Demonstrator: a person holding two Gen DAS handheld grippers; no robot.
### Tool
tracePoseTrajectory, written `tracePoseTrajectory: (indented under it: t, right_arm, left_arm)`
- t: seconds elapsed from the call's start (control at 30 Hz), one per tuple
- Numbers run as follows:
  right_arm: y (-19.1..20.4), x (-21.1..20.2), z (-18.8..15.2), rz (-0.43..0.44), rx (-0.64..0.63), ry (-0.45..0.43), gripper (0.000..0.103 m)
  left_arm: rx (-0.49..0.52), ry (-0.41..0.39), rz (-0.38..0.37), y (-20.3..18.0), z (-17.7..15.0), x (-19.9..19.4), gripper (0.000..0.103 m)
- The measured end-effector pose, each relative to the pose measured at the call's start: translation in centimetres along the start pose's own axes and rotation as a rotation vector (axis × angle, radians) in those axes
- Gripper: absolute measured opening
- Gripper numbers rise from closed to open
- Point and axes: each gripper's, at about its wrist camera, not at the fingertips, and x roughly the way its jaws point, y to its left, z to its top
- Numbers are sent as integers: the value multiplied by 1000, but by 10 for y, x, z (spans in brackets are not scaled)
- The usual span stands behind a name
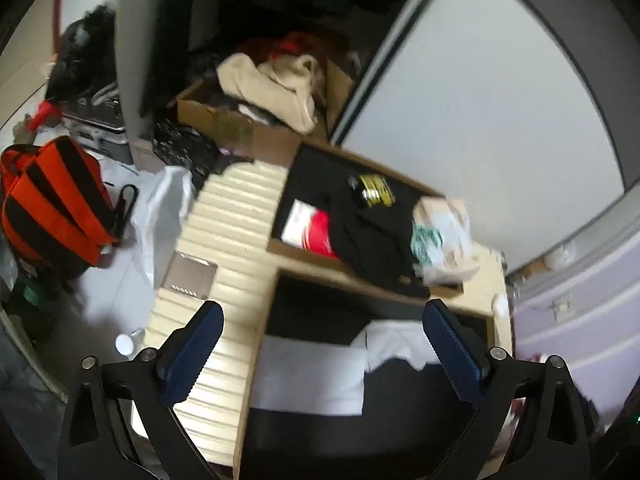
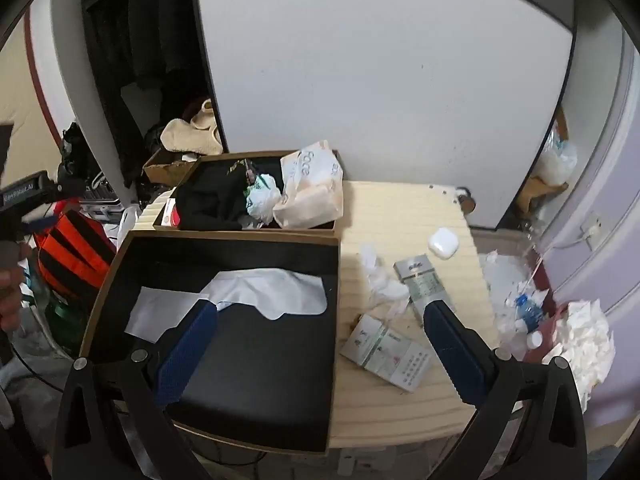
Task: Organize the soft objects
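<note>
Blue ribbed pads face each other wide apart on your right gripper, holding nothing, above the near black-lined tray. A white cloth lies flat in that tray beside a white sheet of paper. On the pale slatted wood table, right of the tray: two boxes with print too small to read, crumpled tissue, a white earbud case. The far tray holds black fabric and a bag reading "Face". Your left gripper hovers over the near tray too, its jaws spread and empty. Behind: a white wardrobe door.
</note>
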Motion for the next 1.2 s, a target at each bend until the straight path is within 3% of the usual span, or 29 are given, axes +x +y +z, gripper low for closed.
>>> tracePoseTrajectory:
  t: [0.2,0.33,0.53,0.63,0.73,0.77,0.87,0.97,1.1,1.2]
  right_arm:
    - [2,-3,-4,-8,12,-19,95]
    - [2,9,-8,8,21,8,95]
    - [-1,20,-8,60,34,51,95]
    - [0,22,-7,15,21,63,95]
    - [2,29,-5,-96,-2,117,96]
    - [2,31,-4,-110,-20,138,96]
    - [3,27,-6,-98,-43,88,96]
    - [7,21,-5,-73,-58,33,96]
    - [14,20,-8,33,-91,-25,96]
    - [18,24,-10,38,-110,-14,96]
  left_arm:
    - [137,-41,50,-12,-6,-6,98]
    - [167,-27,68,-26,-20,-2,99]
    - [218,-31,38,-47,-27,4,99]
    - [205,-78,34,-49,-30,2,99]
    - [218,-203,-16,-49,-32,-11,99]
    - [223,-200,4,-50,-31,-12,99]
    - [194,-172,-14,-50,-30,-10,100]
    - [198,-79,4,-53,-30,0,101]
    - [189,-126,31,-56,-29,-8,101]
    - [215,-175,70,-58,-26,-17,101]
